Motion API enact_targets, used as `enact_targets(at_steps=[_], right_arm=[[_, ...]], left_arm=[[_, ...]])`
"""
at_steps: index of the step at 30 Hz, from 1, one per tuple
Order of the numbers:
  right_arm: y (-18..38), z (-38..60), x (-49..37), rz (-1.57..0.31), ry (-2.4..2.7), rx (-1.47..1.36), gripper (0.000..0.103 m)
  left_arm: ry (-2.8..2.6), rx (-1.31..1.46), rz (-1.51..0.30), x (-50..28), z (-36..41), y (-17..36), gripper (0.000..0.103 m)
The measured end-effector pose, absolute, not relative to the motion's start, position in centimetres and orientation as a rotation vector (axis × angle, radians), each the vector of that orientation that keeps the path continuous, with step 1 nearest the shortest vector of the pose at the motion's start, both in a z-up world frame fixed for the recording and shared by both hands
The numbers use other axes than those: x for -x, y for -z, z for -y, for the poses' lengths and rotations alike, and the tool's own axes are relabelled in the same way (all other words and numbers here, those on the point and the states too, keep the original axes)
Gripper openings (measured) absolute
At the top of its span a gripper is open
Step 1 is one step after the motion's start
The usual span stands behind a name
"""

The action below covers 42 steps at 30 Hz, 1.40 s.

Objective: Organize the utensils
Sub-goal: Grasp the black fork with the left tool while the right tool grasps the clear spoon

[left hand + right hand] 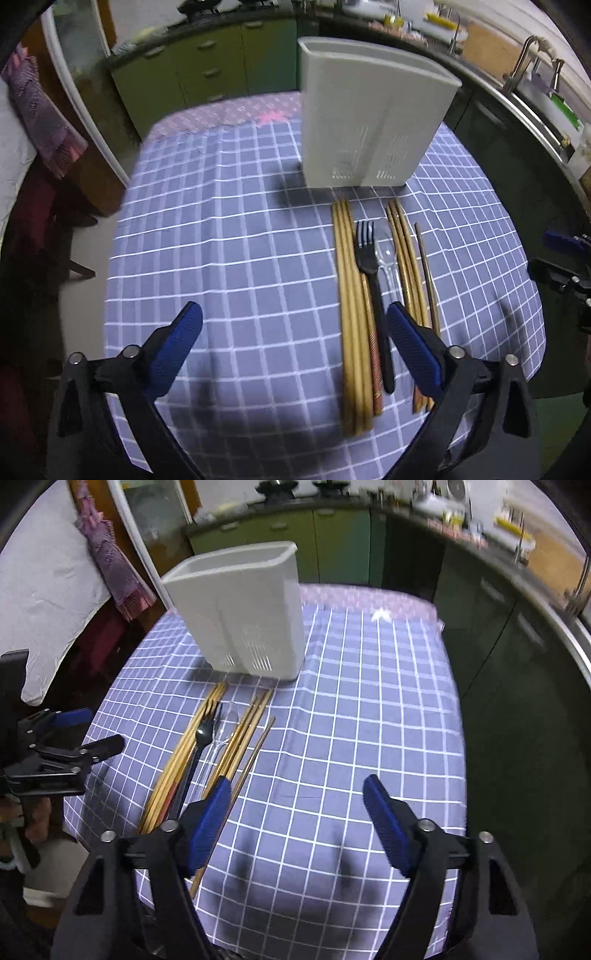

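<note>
A grey utensil holder (369, 114) (243, 616) stands upright on the blue checked tablecloth (236, 236). In front of it lie wooden chopsticks (351, 314) (181, 760), a black fork (373, 288) (199, 738), a clear plastic spoon (388, 262) (221, 734), more chopsticks (408, 269) (243, 738) and a single darker stick (428, 280) (255, 753). My left gripper (295, 325) is open and empty, above the cloth left of the utensils. My right gripper (299, 801) is open and empty, to their right; its left finger overlaps the stick ends.
Green kitchen cabinets (207, 70) and a counter with a sink and tap (532, 62) curve behind the table. A purple cloth (110, 565) hangs at the left. The right gripper shows at the edge of the left wrist view (565, 269), the left gripper in the right wrist view (62, 749).
</note>
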State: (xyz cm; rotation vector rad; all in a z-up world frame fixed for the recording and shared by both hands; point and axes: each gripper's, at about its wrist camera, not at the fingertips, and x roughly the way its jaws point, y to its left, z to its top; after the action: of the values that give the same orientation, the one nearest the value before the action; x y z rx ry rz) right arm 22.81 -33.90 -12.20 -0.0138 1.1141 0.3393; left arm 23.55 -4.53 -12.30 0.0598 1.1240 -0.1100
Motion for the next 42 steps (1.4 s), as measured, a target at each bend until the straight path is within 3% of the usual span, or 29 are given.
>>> enact_targets(at_steps=[3,4,6,10,11,14,28,42], right_arm=[[13.4,33.9,-24.1,-1.173,-0.342,-0.015,0.057],[13.7,33.9,-24.4,-1.182,-0.344,-0.016,0.056],[14.2,33.7,-24.7,-1.195,-0.346,-0.020,0.056],[15.2,33.6,-25.2,-1.214,-0.357,-0.031,0.056],[15.4,33.6,-25.3,-1.219,-0.357,-0.035,0.056],[15.8,34.0,-25.7,-1.224,-0.354,-0.043,0.056],[16.5,35.0,-25.8,-1.225,-0.376,-0.044,0.057],[16.4,34.3,-25.3,-1.229,-0.381,-0.023,0.063]], left_arm=[[0.135,-0.016,-1.226,-25.4,5.6,13.9,0.068],[0.140,-0.013,-1.244,-25.7,6.0,14.3,0.065],[0.149,-0.016,-1.278,-26.2,6.9,15.0,0.048],[0.164,-0.011,-1.344,-27.1,8.9,16.6,0.030],[0.166,-0.018,-1.350,-27.3,9.4,16.9,0.021],[0.181,-0.024,-1.376,-27.9,10.6,17.1,0.012],[0.139,-0.077,-1.421,-30.1,12.6,17.3,0.008],[0.144,-0.089,-1.446,-30.9,13.2,18.5,0.012]])
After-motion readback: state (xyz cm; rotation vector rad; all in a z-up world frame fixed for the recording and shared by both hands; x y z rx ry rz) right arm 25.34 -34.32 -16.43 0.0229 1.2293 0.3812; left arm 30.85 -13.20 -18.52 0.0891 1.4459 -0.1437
